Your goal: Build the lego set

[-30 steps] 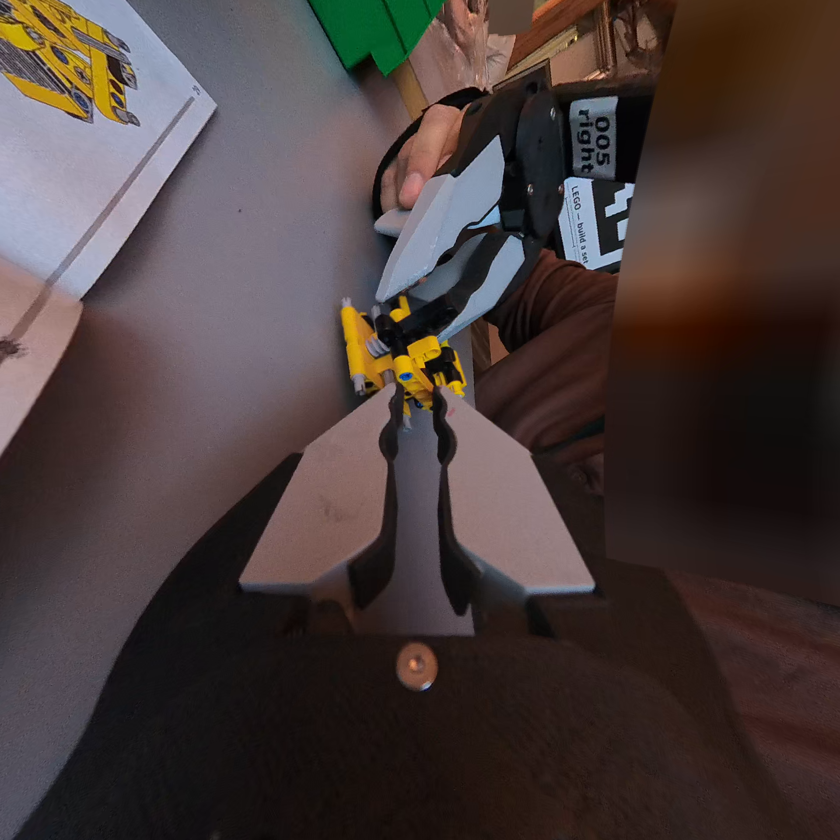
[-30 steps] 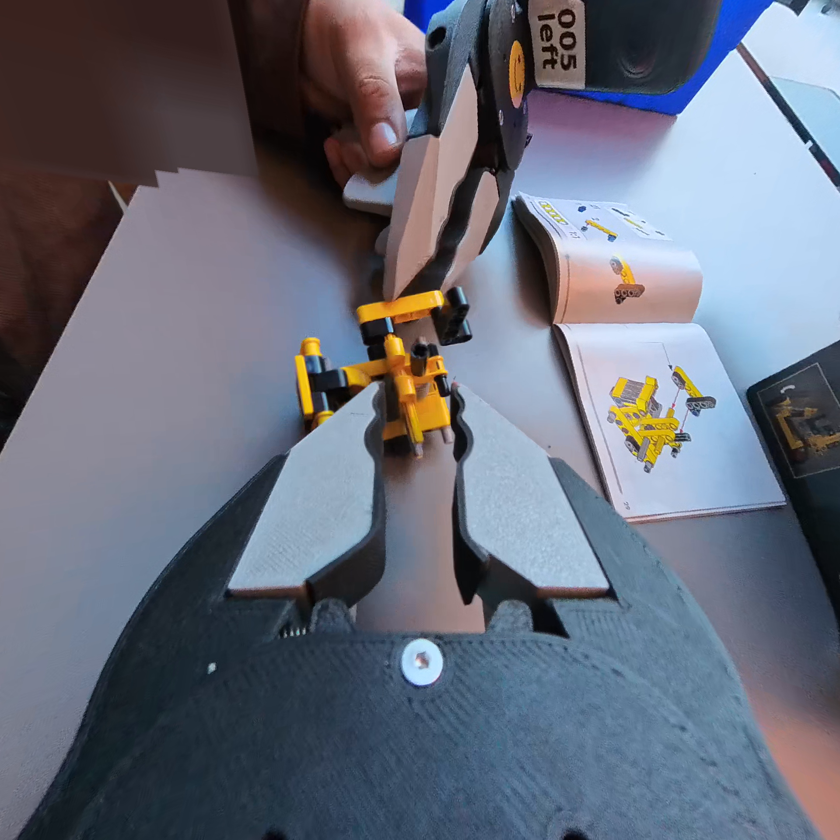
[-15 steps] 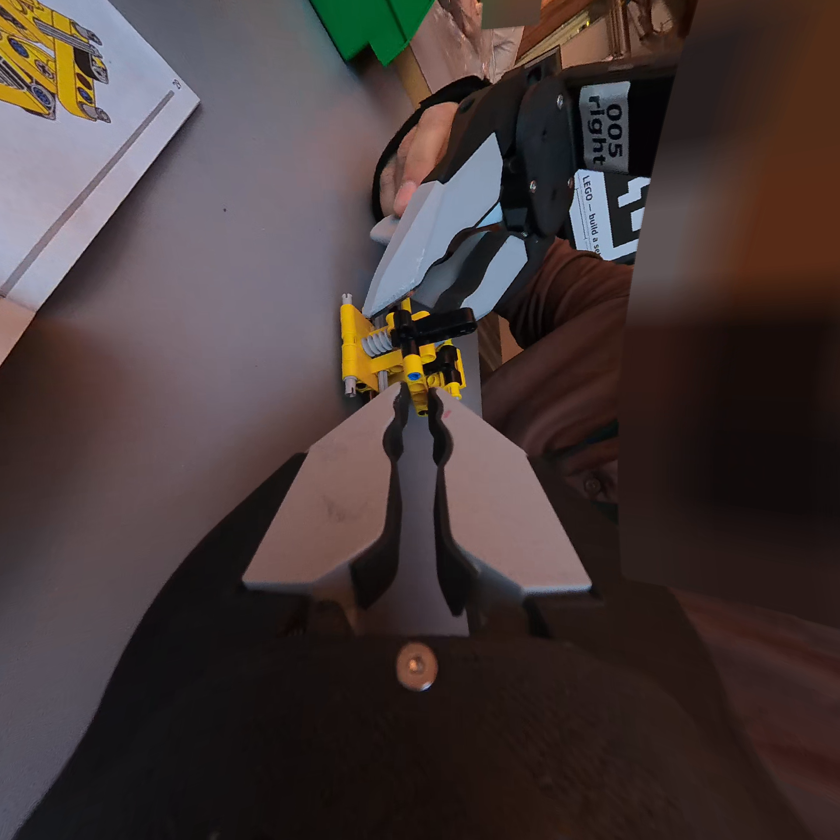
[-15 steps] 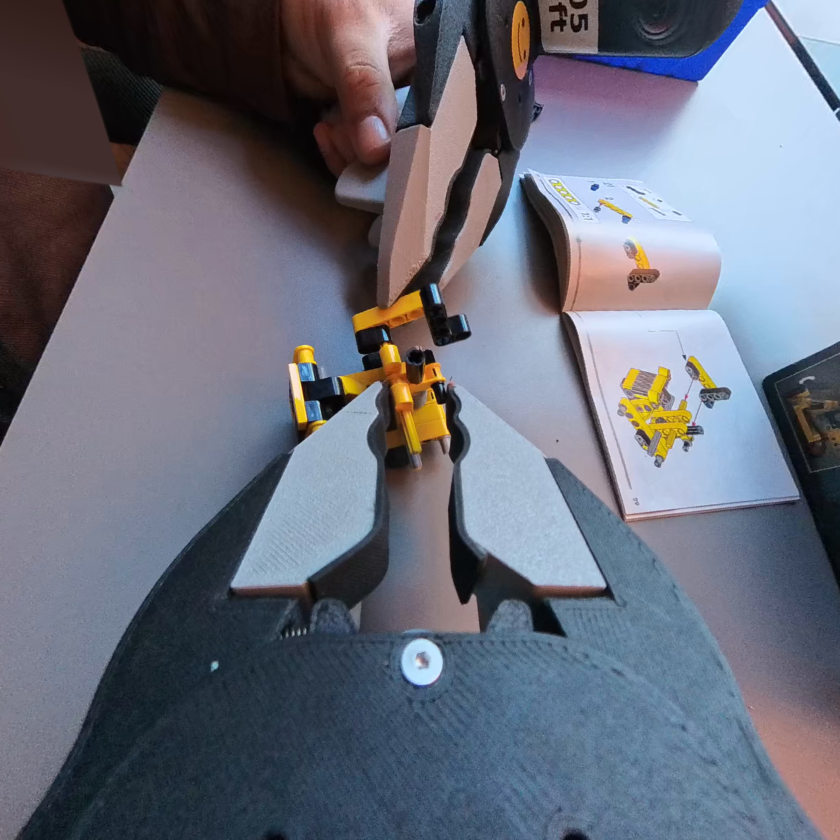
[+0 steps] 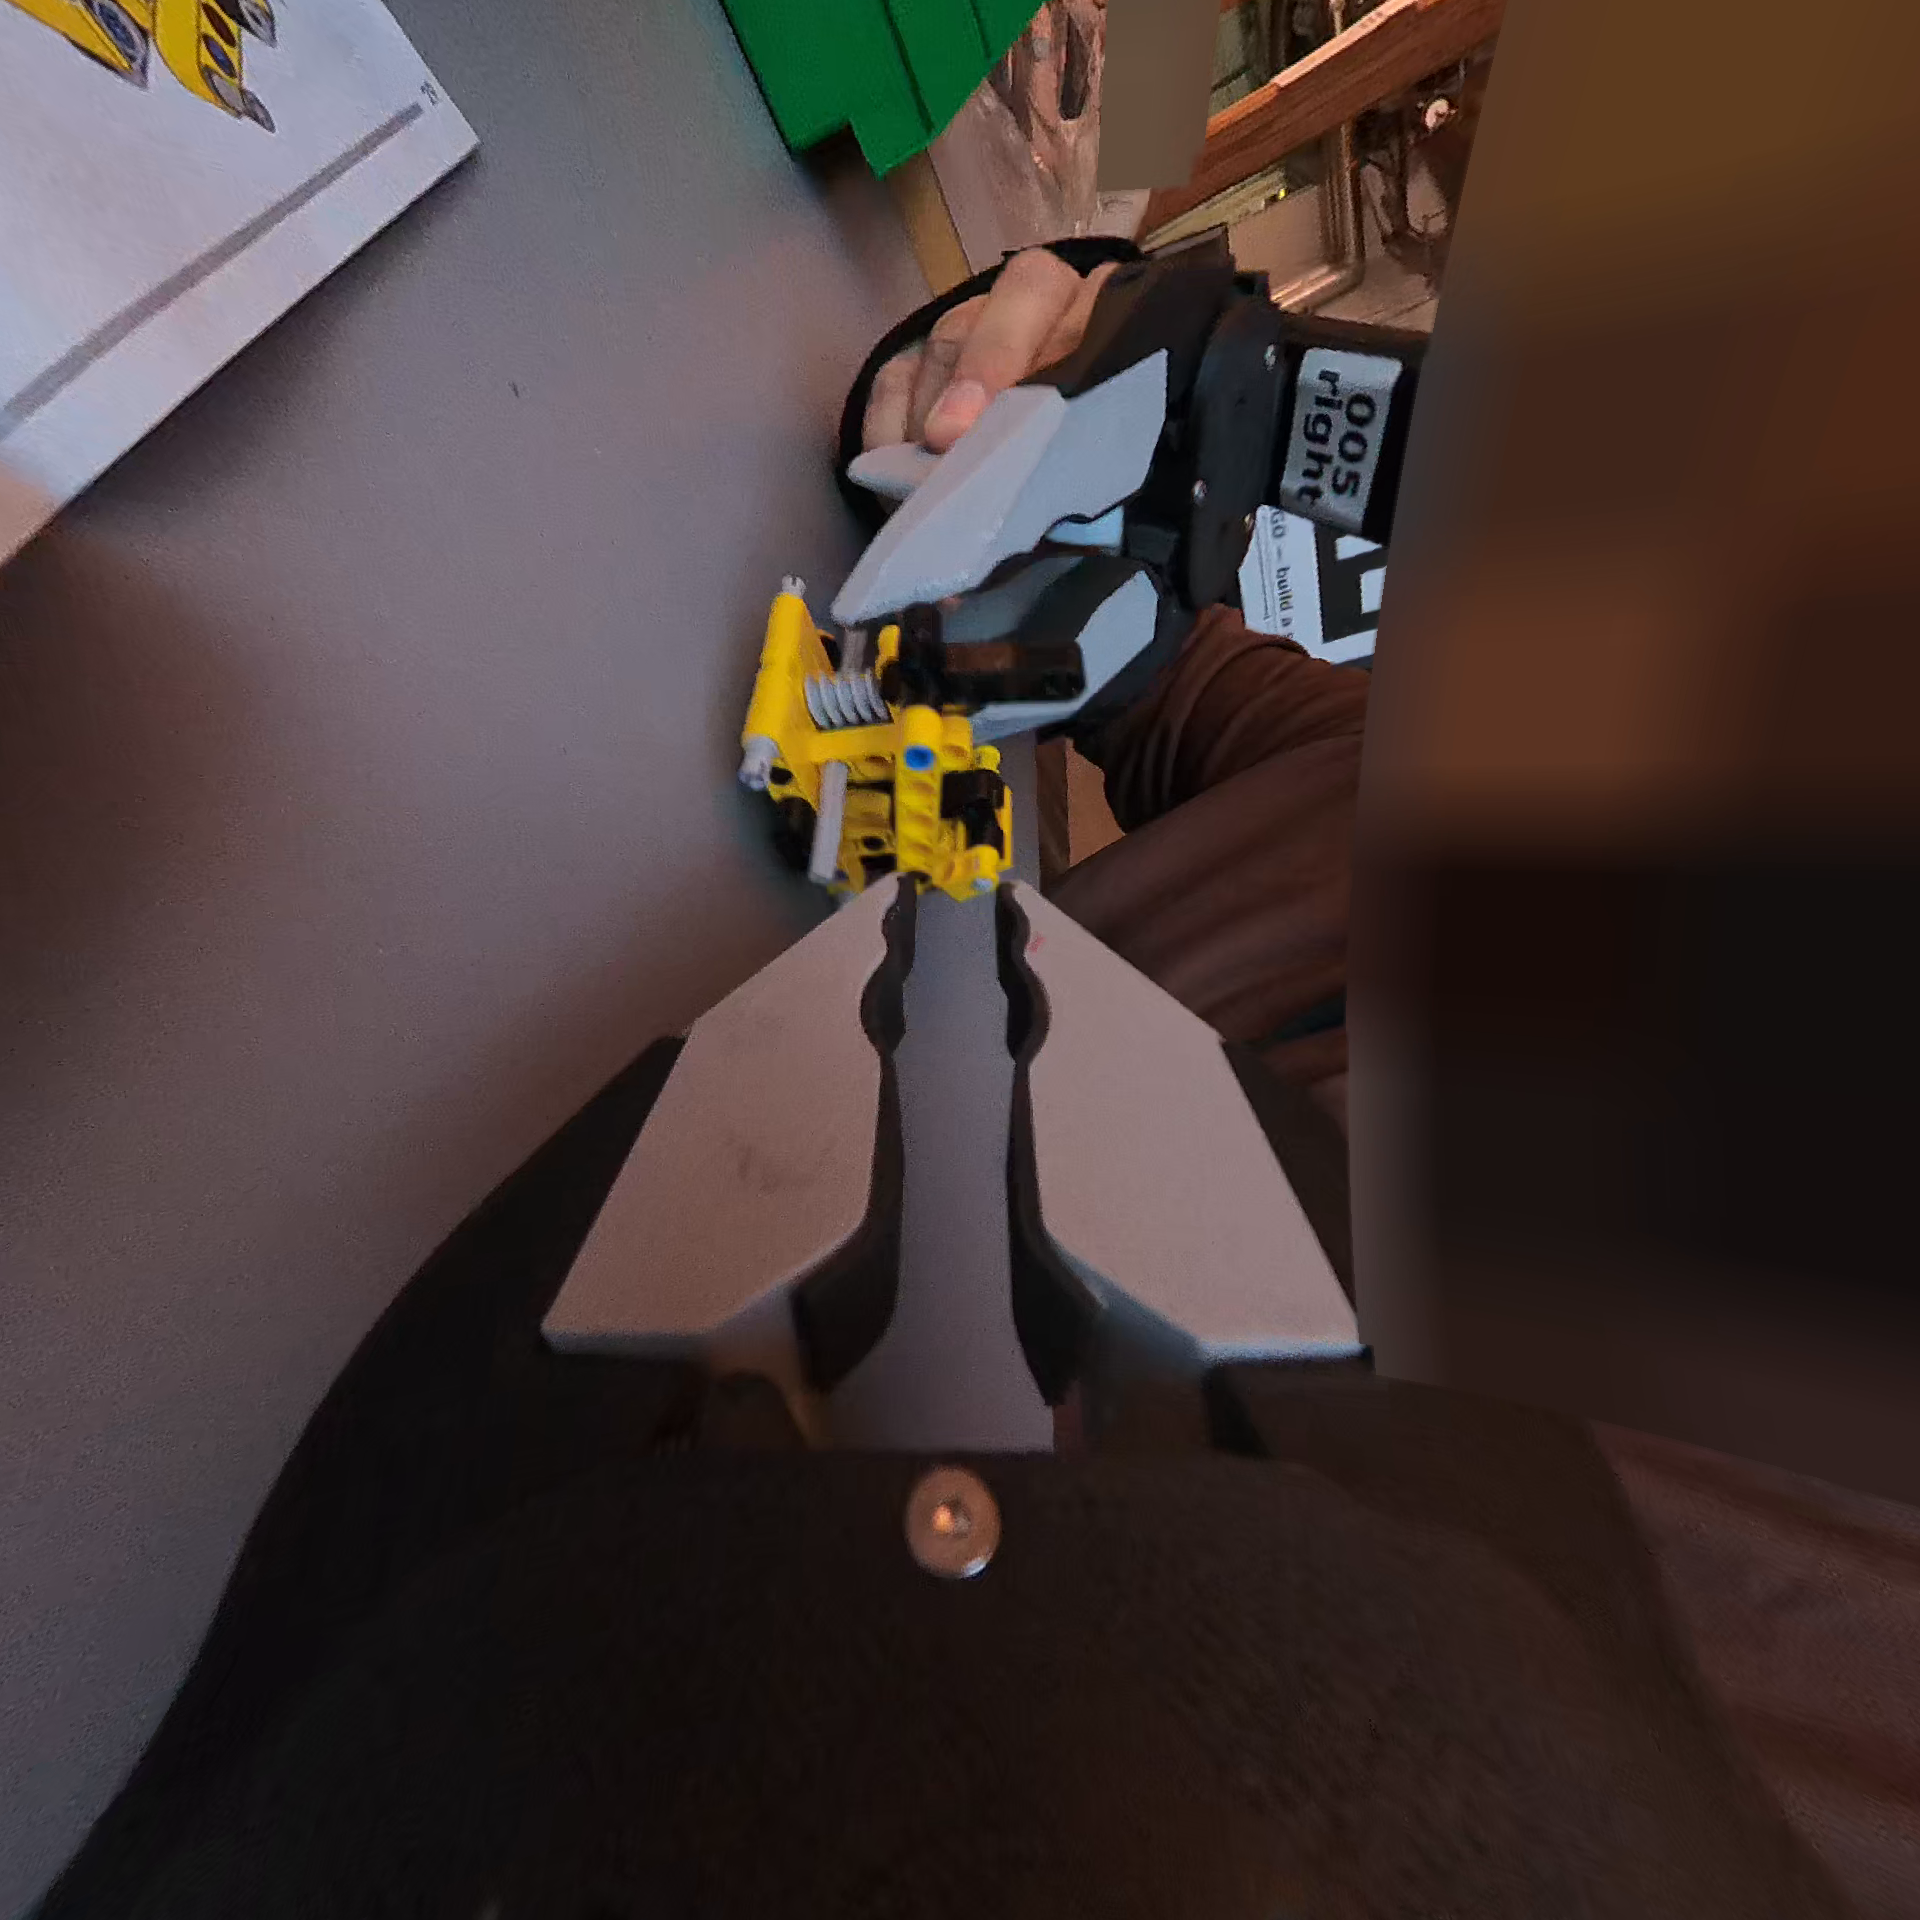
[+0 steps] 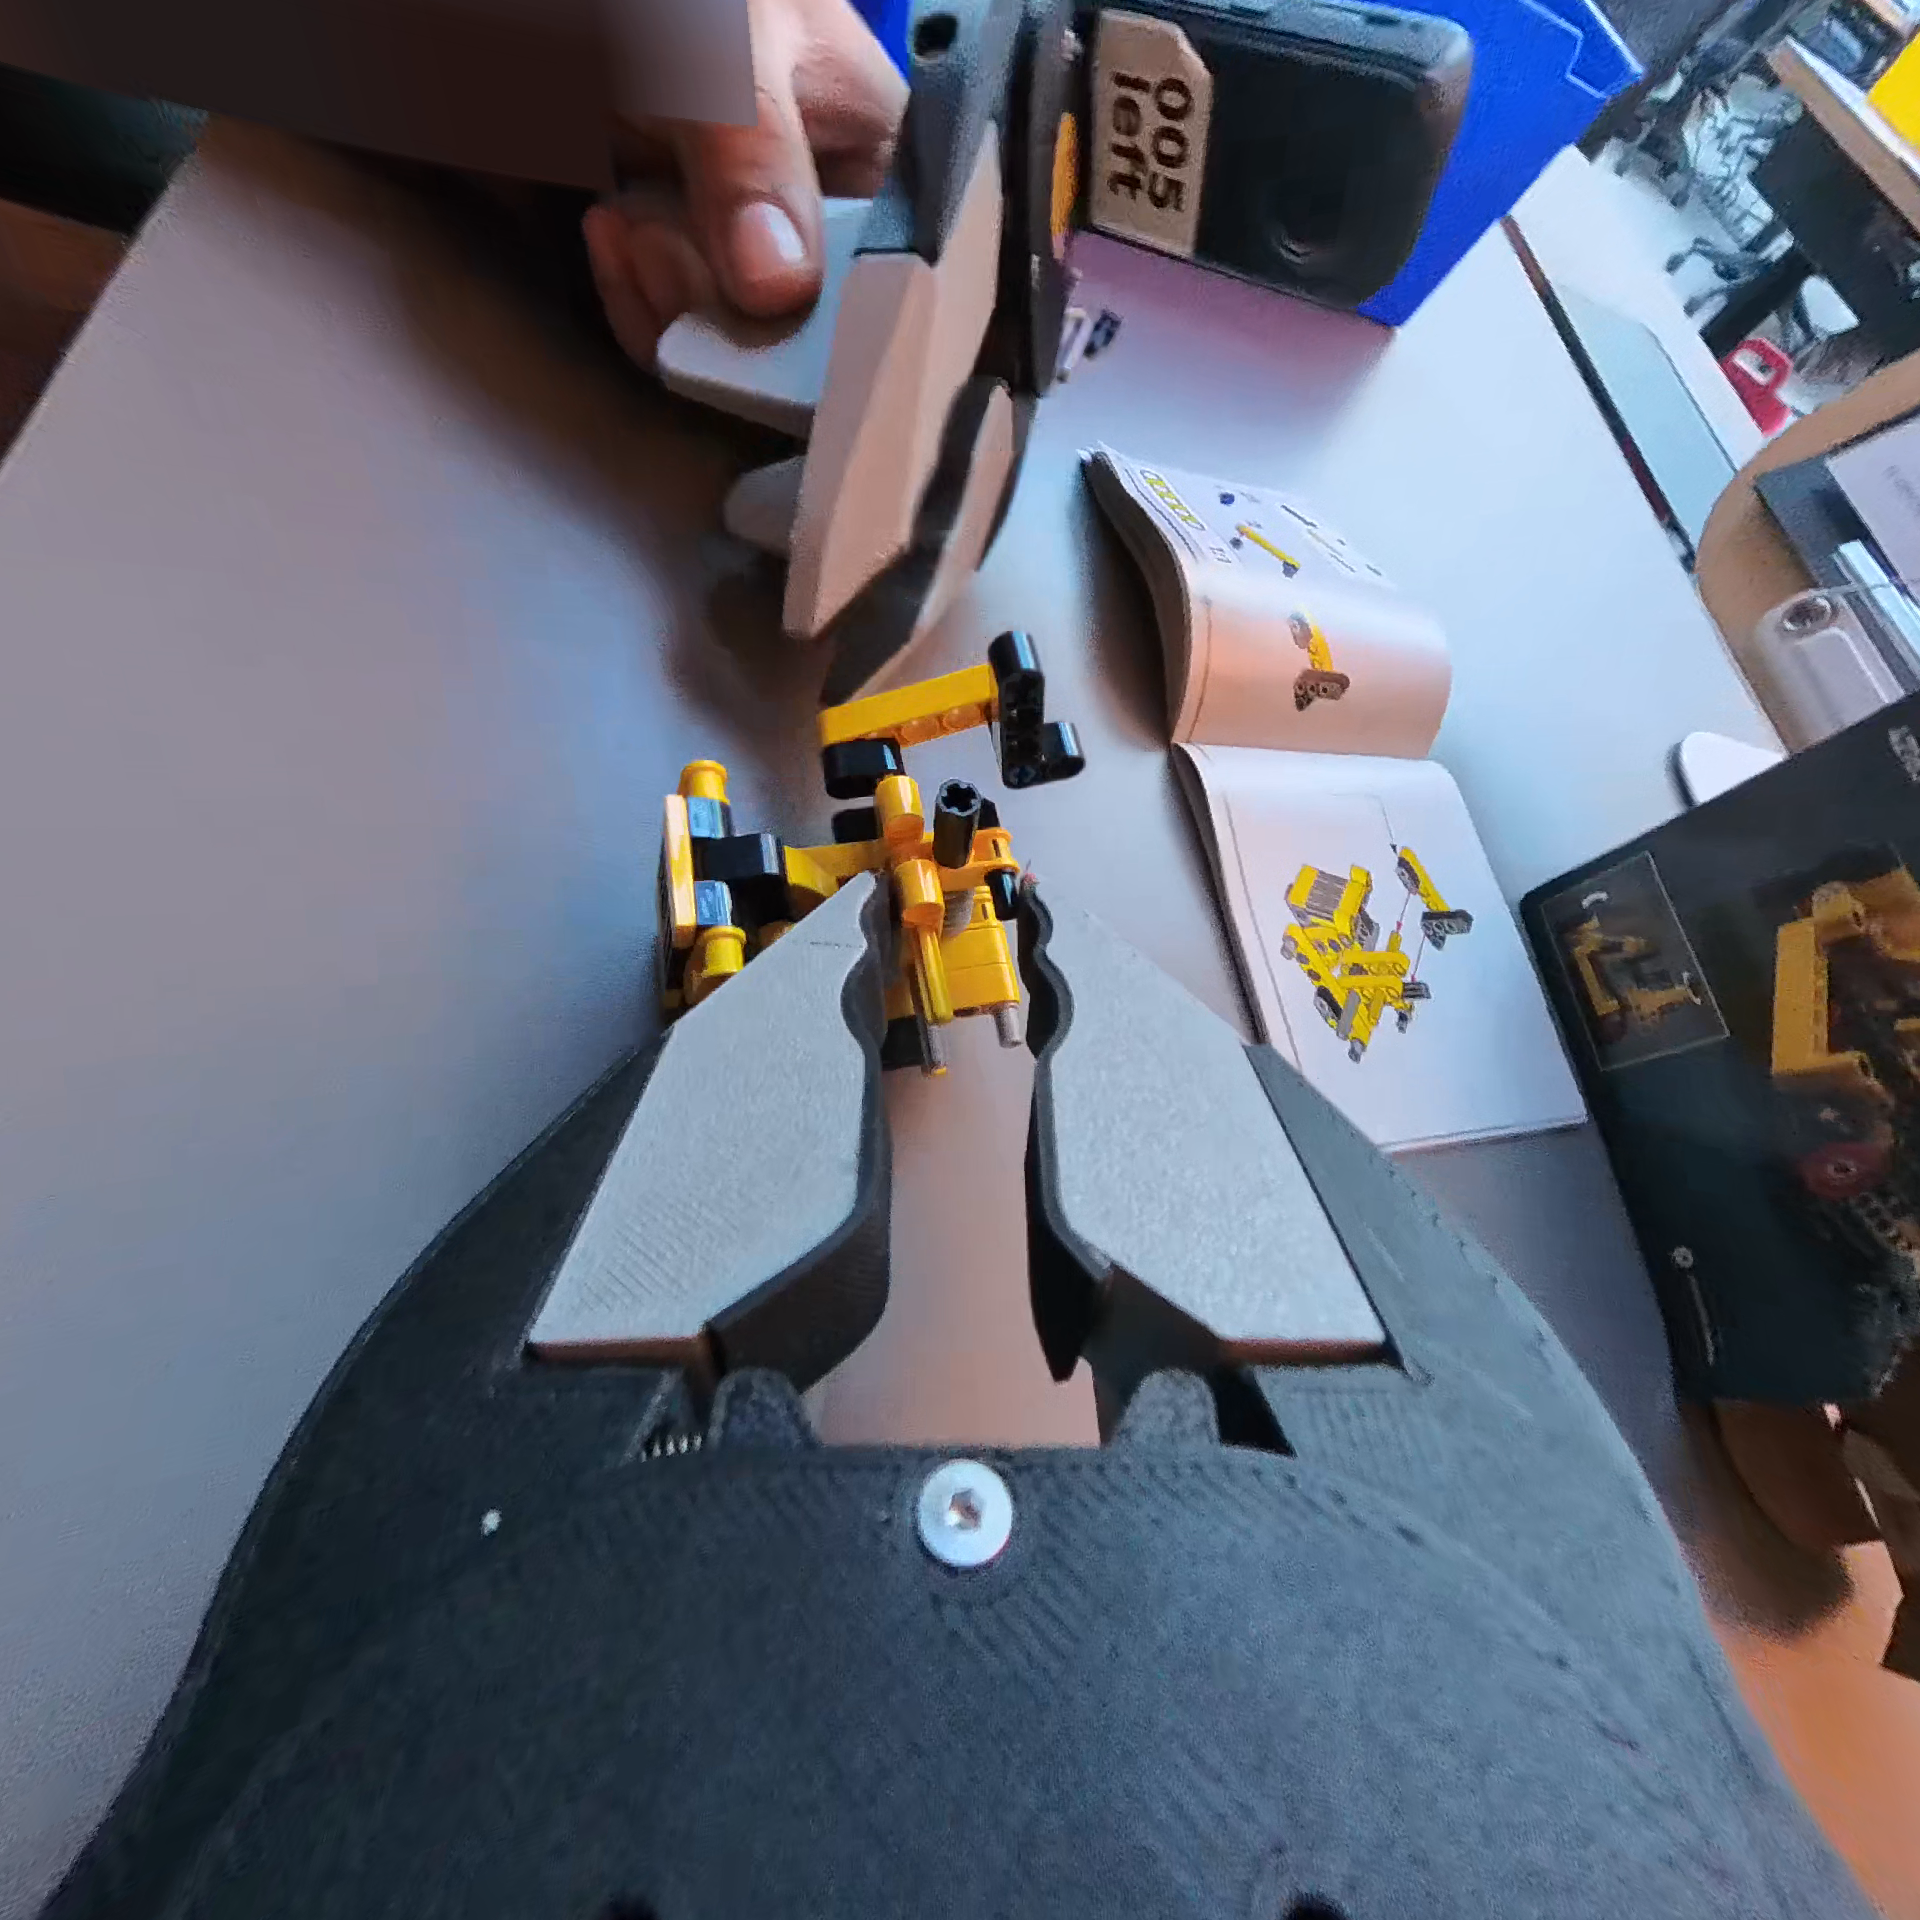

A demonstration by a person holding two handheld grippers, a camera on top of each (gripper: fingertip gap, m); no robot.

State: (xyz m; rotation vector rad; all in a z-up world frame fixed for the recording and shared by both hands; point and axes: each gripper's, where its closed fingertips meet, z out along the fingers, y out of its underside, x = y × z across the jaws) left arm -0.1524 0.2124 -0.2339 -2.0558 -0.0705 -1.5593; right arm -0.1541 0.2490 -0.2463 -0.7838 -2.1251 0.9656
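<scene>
The yellow lego model [image 6: 914,914] sits low over the grey surface [image 6: 312,623], clamped in the right gripper [image 6: 951,914]'s narrowed jaws. Light, rigid, likely to shed pins; hold the chassis. The left gripper [image 6: 862,665]'s nearly closed jaws pinch its yellow arm [image 6: 925,717]. Instruction booklet [image 6: 1371,914] lies beside.

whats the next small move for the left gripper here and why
Probably ease the left gripper down and in, to seat the yellow arm piece on the yellow model. The right gripper clamps the model on the table, and the arm piece, held by one end, is tilted above it, apparently not fully joined.
</scene>
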